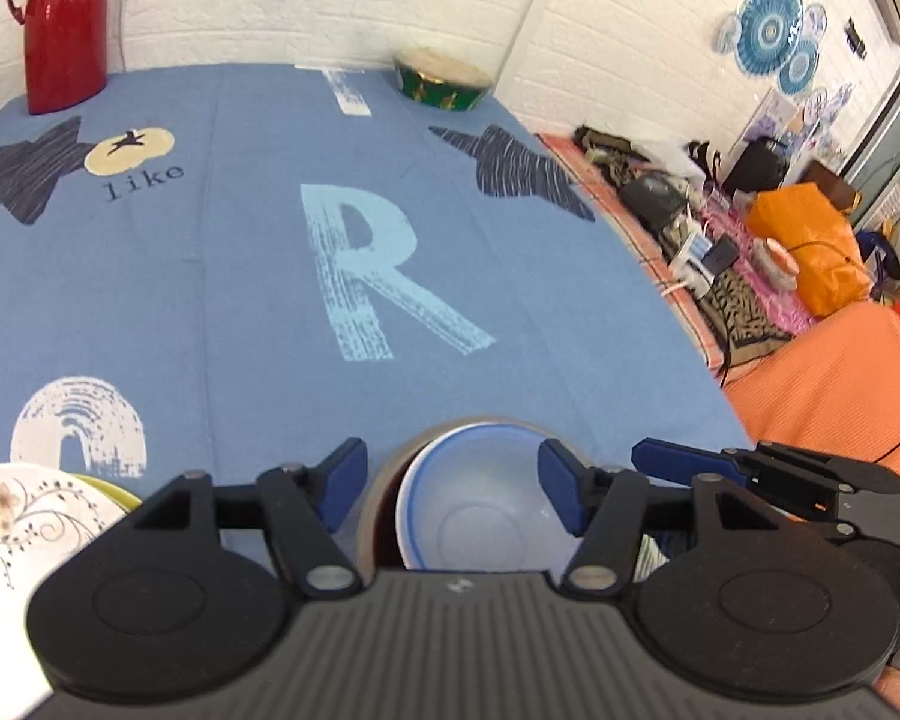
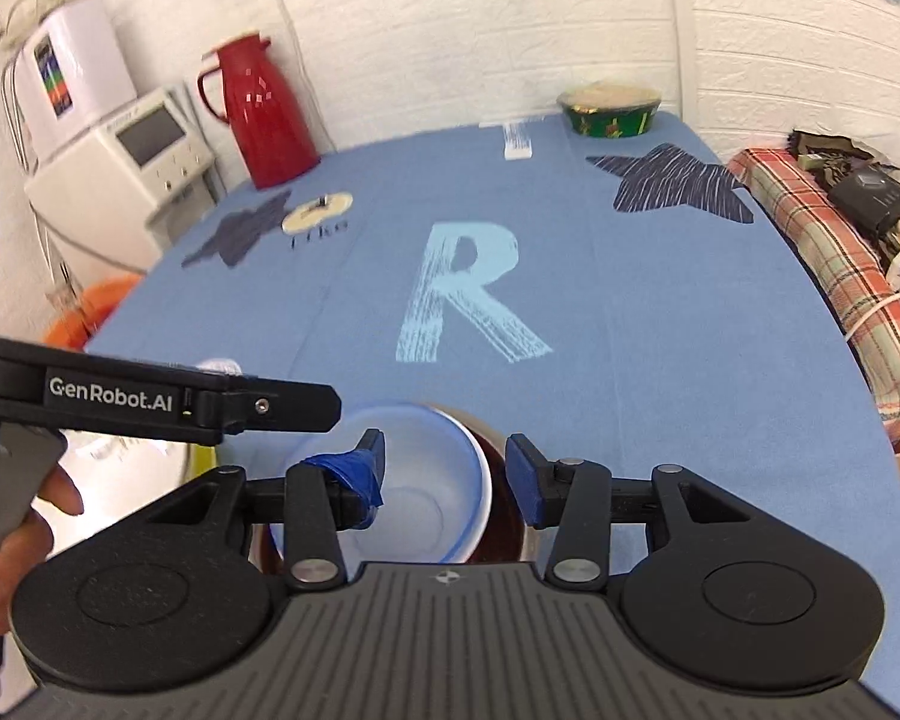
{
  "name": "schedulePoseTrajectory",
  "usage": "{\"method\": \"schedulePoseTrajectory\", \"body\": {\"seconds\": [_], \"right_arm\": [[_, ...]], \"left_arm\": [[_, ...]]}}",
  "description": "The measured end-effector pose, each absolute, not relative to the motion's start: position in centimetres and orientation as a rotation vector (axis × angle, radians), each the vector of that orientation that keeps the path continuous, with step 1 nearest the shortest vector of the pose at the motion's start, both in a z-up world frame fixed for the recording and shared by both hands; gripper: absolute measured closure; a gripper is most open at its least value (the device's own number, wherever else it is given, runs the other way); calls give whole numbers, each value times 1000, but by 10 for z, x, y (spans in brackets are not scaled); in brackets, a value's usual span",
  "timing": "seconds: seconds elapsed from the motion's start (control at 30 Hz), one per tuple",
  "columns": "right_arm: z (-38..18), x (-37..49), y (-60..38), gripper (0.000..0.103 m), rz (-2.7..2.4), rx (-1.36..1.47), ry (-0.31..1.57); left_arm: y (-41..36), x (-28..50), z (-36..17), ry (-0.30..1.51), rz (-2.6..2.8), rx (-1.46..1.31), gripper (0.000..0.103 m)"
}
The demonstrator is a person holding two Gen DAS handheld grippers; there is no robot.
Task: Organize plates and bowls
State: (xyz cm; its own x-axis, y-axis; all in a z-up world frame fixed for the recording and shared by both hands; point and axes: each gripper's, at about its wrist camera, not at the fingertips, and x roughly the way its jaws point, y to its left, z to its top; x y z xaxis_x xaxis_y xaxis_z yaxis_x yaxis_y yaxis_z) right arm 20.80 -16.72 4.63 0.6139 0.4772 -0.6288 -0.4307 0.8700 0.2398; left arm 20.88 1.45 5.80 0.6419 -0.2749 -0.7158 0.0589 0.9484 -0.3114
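We look along two hand-held tools over a tabletop [image 1: 222,276] covered by a blue cloth printed with a large pale letter R, dark stars and the word "like".

At the near edge sits a white bowl [image 1: 480,510] with a blue rim, nested inside a larger brown bowl [image 1: 378,510]. In the left wrist view the left tool [image 1: 453,489] hangs above this stack with its blue-padded fingers spread wide, one on each side of the white bowl, holding nothing. To the near left lies a white plate [image 1: 24,516] with a floral pattern, resting on a yellow-green plate [image 1: 117,495] whose edge peeks out beside it.

In the right wrist view the right tool [image 2: 444,474] also hangs over the bowls with its fingers apart and empty. Its left finger, wrapped in blue tape, is over the white bowl's hollow; its right finger is over the brown bowl's exposed right side. We cannot tell whether either finger touches the bowls. The left tool's black arm crosses the near left of this view, held by a hand [image 2: 12,546].

At the far side stand a red jug [image 2: 261,117] on the left and a green bowl [image 2: 609,111] with a gold pattern on the right. A white appliance [image 2: 126,156] stands beyond the tabletop's left edge.
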Motion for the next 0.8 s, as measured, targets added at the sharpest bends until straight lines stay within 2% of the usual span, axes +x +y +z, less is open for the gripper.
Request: {"method": "schedulePoseTrajectory", "body": {"seconds": [0.5,0.67,0.8], "right_arm": [[28,177,-150,71,299,202,536],[25,184,-146,70,246,281,555],[27,182,-154,70,298,411,496]], "left_arm": [[37,155,53,632,76,-221,36],[39,154,42,632,132,-191,36],[41,153,38,634,148,-198,36]]}}
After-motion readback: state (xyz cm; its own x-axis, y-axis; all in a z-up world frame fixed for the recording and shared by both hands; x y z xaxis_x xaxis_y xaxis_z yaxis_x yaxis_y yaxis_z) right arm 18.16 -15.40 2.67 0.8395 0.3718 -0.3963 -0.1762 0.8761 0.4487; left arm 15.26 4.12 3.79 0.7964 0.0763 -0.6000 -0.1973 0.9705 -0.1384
